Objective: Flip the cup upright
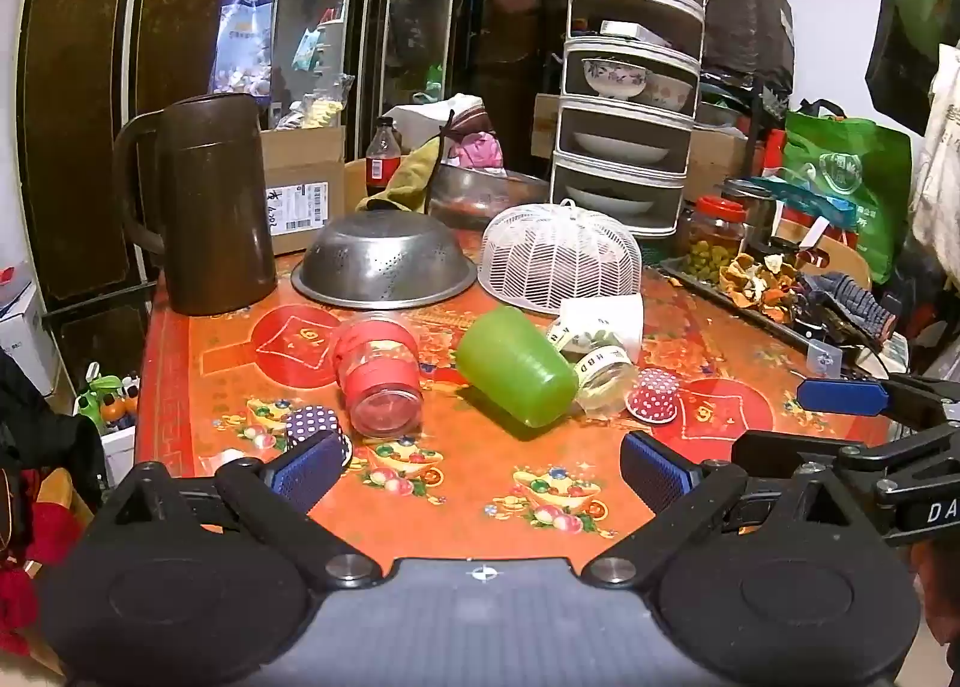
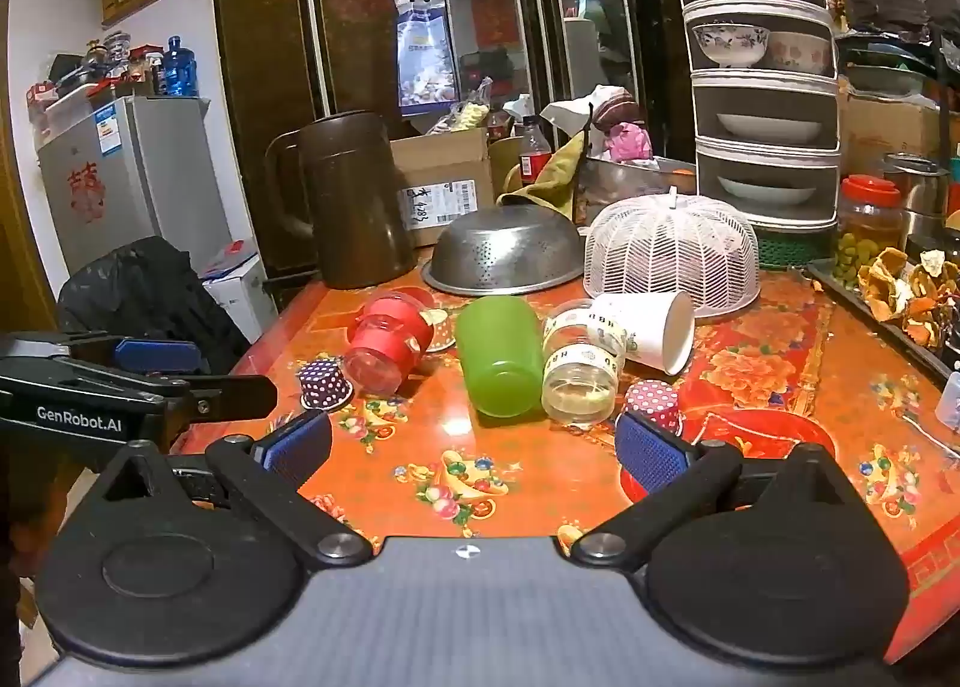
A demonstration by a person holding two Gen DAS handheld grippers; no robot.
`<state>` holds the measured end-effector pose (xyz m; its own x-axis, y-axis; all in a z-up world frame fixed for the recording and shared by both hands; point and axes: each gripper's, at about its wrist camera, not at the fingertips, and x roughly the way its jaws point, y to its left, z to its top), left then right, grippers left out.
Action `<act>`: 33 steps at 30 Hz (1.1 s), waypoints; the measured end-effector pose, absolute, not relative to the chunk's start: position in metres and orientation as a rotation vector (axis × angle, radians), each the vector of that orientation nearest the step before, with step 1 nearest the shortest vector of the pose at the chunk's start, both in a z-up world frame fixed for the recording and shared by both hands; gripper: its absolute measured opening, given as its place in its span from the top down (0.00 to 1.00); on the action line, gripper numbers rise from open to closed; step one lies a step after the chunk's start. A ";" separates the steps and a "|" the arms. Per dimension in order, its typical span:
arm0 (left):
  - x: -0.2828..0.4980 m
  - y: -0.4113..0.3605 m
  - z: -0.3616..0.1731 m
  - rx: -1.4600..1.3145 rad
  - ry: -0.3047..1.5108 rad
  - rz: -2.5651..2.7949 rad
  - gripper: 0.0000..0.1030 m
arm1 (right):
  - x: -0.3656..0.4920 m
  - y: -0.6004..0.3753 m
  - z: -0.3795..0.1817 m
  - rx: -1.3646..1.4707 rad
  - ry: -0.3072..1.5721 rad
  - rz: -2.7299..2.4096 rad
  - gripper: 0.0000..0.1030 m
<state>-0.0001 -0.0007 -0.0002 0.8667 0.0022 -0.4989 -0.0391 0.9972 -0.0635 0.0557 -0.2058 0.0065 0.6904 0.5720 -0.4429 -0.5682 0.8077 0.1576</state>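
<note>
A dark mirrored wardrobe (image 2: 372, 9) fills the room's back wall beyond both claws, with a grey fridge (image 2: 129, 171) far off to the left of the right gripper (image 2: 474, 447). Below and ahead of the claws spreads the table (image 1: 468, 483), covered in glossy red-orange patterned oilcloth. At its far edge stand a tall brown jug (image 1: 204, 201), an overturned steel colander (image 1: 384, 261) and a white mesh food cover (image 1: 561, 261). The green cup (image 1: 516, 366) lies on its side straight ahead of the left gripper (image 1: 480, 474), clear of its fingers, long axis running away from the claw and slightly leftward, closed base toward it, mouth pointing at the colander. A red-banded glass jar (image 1: 381, 372) lies just left of the cup; a clear taped jar (image 1: 600, 369) touches its right side. Both claws are spread wide, holding nothing.
</note>
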 end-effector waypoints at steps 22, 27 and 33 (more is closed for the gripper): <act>-0.001 0.000 -0.007 -0.104 0.553 0.034 0.03 | 0.056 -0.209 0.005 0.046 0.504 0.670 0.01; 0.000 0.000 -0.010 -0.114 0.562 0.028 0.03 | 0.057 -0.210 0.006 0.051 0.506 0.667 0.01; -0.003 0.001 -0.010 -0.124 0.565 0.029 0.03 | 0.057 -0.212 0.006 0.056 0.506 0.671 0.01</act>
<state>-0.0029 0.0010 -0.0098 0.8446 -0.0065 -0.5354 -0.0618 0.9921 -0.1096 0.0568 -0.2115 0.0058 0.6673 0.6078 -0.4305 -0.5812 0.7864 0.2094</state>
